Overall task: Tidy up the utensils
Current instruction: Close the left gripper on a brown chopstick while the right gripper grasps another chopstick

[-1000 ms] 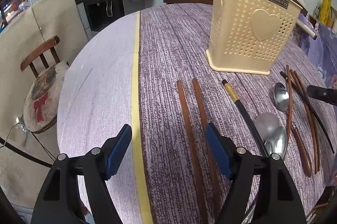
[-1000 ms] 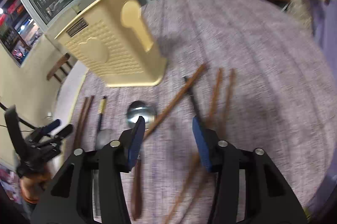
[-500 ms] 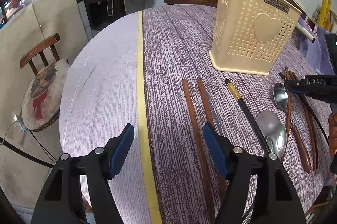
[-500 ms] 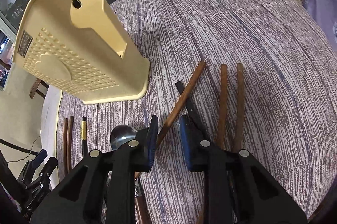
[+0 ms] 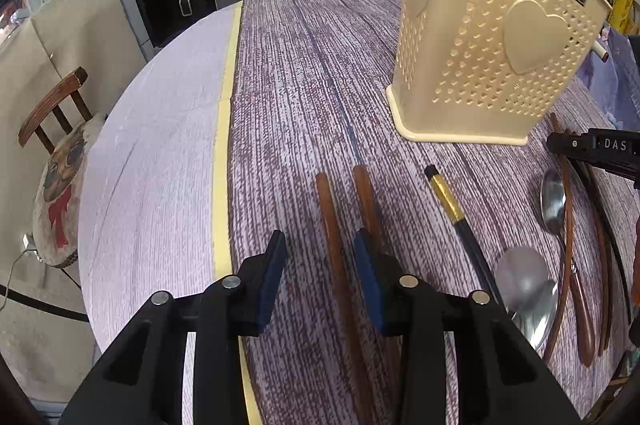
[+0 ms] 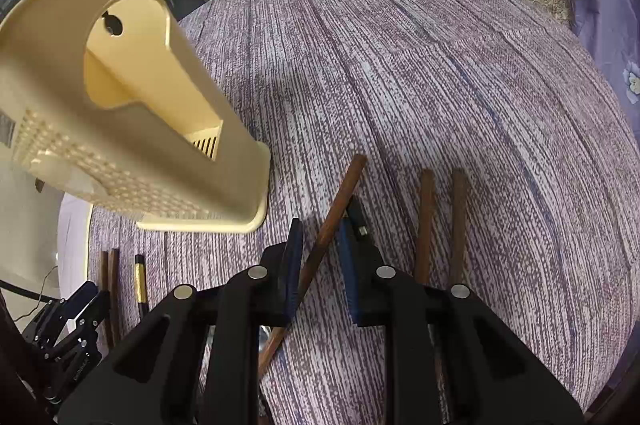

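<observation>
Left gripper at lower centre of its view, tilted steeply down, jaws closing, blue pads not yet pressing anything. Right gripper at lower centre of its view, also pitched down, jaws closing to a narrow gap, pads not pressing yet.

Worktop: purple-and-white streaked cloth; pale yellow stripe near its left edge.
Utensil holder: cream, perforated with small hearts, raised heart emblems.
Chopsticks: reddish brown.
Black chopstick: gold band.
Spoons: silver.
Hand-held gripper: black, blue pads.
</observation>
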Tool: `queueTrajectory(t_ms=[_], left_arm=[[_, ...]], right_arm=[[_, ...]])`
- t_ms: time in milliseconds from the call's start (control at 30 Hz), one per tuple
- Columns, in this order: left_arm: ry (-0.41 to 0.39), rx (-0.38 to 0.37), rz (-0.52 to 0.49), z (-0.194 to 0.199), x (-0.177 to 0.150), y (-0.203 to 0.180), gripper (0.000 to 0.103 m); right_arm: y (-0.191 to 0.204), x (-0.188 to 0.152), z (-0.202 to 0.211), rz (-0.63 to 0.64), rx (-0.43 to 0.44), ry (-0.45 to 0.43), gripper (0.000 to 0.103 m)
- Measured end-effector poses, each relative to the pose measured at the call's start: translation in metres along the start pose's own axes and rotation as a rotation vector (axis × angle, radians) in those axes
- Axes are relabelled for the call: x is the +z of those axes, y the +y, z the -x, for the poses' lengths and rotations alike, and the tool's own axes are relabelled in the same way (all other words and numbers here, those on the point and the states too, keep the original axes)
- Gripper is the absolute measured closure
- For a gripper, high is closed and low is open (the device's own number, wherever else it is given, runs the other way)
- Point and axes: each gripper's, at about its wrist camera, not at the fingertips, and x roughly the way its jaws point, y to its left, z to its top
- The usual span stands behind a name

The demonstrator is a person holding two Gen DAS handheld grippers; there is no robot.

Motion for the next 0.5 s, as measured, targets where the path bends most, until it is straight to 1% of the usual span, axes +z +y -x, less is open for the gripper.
queueTrajectory(t_ms=[33,100,200,300,500], left_arm=[[0.002,0.001,0.0,-0.002,0.002,-0.001,0.072],[0.007,0.008,0.012,-0.004,0.007,-0.002,0.08],[0.011,0.022,0.014,-0.007,0.012,-0.005,0.091],[0.014,0.025,0.033,-0.008,0.014,-0.004,0.094],[0.015,-0.007,0.084,-0.01,0.019,0.0,0.095]], right_arm=[[0.002,0.002,-0.001,0.001,-0.008,-0.002,0.084],[0.002,0.006,-0.004,-0.001,-0.023,-0.009,0.087],[0.0,0.009,-0.006,-0.011,-0.028,-0.02,0.088],[-0.004,0.008,-0.005,-0.023,-0.018,-0.023,0.088],[-0.015,0.005,0.01,-0.069,0.069,-0.058,0.09]])
